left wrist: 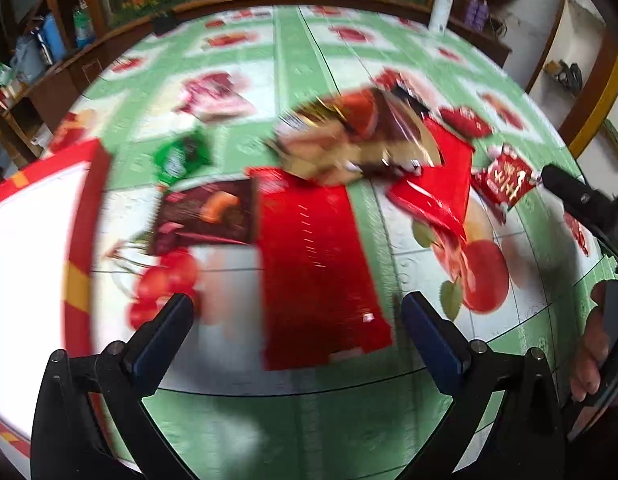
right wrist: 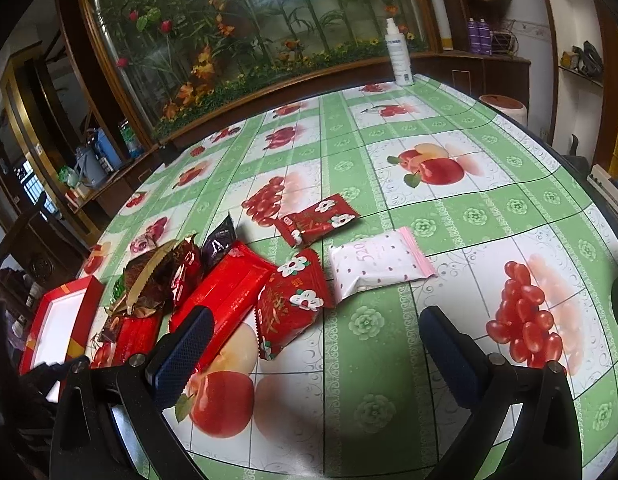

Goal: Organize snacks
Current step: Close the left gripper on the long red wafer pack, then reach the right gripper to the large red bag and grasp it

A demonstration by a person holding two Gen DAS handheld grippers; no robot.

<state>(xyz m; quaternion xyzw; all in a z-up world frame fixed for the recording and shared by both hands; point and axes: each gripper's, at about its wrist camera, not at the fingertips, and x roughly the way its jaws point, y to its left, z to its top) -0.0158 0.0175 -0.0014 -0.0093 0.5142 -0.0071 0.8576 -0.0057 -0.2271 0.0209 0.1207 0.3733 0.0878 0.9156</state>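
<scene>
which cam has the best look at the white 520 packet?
Right wrist. The white 520 packet lies sharp and unobstructed on the tablecloth, ahead of the open right gripper, its pink edge and print readable. The left wrist view is motion-blurred, and I cannot find that packet in it.

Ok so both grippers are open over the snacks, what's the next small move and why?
Probably lower the left gripper onto the long red packet lying between its open fingers; the red box beside it looks empty. The right gripper holds nothing.
</scene>
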